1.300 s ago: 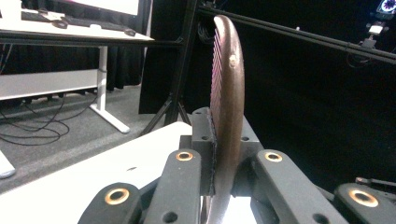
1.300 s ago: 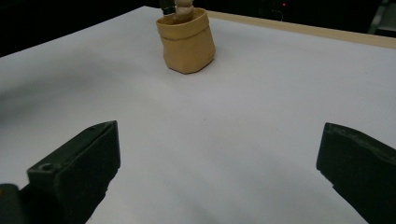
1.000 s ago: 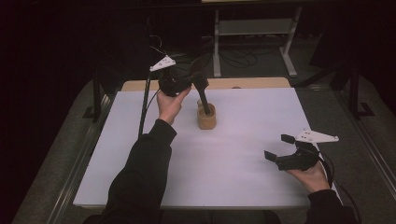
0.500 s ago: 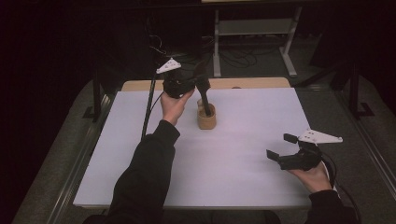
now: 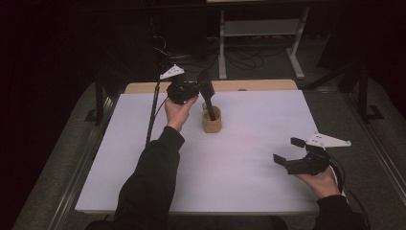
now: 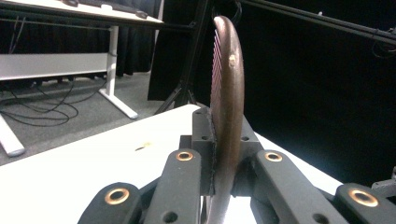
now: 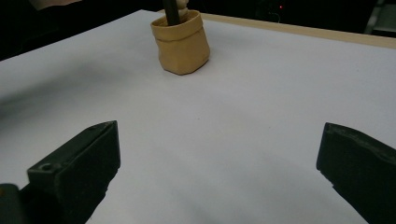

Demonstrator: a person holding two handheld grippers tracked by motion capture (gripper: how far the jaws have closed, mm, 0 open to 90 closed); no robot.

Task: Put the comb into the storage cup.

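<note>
We counted one tan fabric pouch (image 5: 211,120) at frame centre; one dark flat-headed brush (image 5: 207,91), standing in it, clenched by our left gripper (image 5: 194,88); right gripper (image 5: 286,152) released, lower right.

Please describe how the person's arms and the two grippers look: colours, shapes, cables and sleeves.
Both grippers are black: the left gripper and right gripper each carry a pale three-cornered plate on top. The left jaws have brass-coloured rivets. A dark cable trails from the left one. The person wears dark long sleeves.
</note>
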